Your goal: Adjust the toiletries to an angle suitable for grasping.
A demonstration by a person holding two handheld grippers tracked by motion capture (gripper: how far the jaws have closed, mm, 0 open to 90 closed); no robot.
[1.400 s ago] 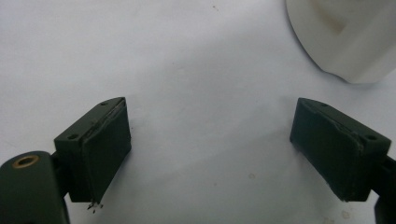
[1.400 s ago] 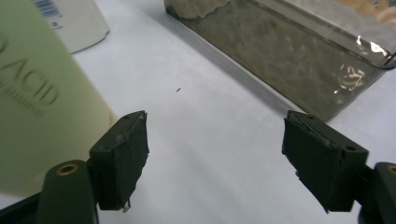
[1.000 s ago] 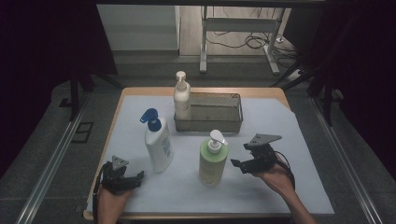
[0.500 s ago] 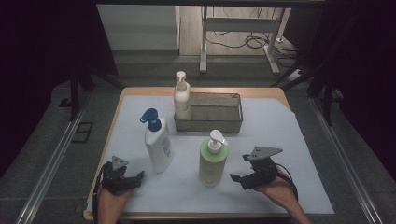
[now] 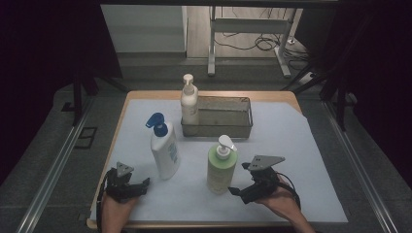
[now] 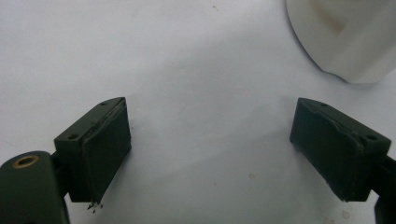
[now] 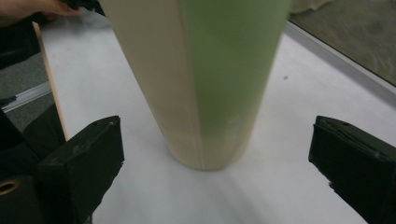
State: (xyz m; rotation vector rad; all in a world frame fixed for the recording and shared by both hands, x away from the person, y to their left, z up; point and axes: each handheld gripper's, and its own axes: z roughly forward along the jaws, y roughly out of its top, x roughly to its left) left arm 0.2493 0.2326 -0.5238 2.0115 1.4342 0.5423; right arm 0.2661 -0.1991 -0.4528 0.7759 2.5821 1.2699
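**A:** Dark room all round, cables on the floor past the far edge, and a wooden surface (image 5: 291, 97) covered by a pale sheet (image 5: 291, 145). What is standing on it?

**B:** Three pump bottles and a metal mesh basket (image 5: 217, 116). The cream bottle (image 5: 189, 102) stands at the basket's left end; whether inside it or just against it I cannot tell. The white bottle with the blue pump (image 5: 164, 148) is out on the sheet, near the left hand-held gripper (image 5: 141, 185).

**A:** And the green one?

**B:** The green bottle (image 5: 221, 167) stands upright near the front, just left of the right hand-held gripper (image 5: 236, 192). In the right gripper view the bottle sits between the two jaws, with clear sheet on either side of it. They have just been opening, and the pads press on nothing.

**A:** Why so wide?

**B:** My guess: the body is broad, so a wide spread lets the jaws pass round it low down, where it would tip least.

**A:** The left one?

**B:** Lying on the sheet, jaws apart, empty.

**A:** Any writing?

**B:** A bluish label on the white bottle, too small to read
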